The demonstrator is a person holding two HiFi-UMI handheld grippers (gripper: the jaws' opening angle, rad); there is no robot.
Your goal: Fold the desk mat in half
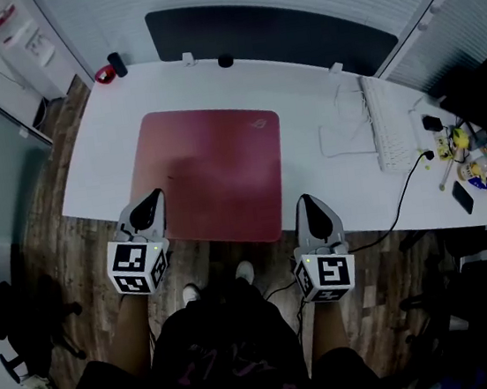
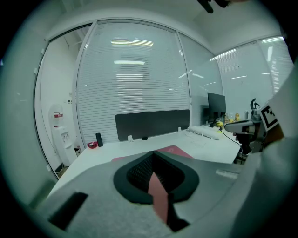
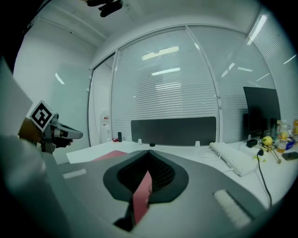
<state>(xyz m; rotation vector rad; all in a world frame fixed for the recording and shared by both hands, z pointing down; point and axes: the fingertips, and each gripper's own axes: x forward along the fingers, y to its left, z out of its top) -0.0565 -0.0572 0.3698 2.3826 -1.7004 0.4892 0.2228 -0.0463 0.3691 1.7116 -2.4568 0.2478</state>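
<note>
Left gripper and right gripper each clench a near corner of the flat dark-red rectangular desk mat, which lies ahead of them on the white worktop. Best to raise both corners evenly, then carry them forward onto the far corners.

Desk mat: dark red, rectangular, rounded corners, with a small pale mark near its far right corner. It lies open and unfolded on the left part of the white tabletop, its near edge at the tabletop's near edge. The left gripper pinches the near left corner and the right gripper the near right.
</note>
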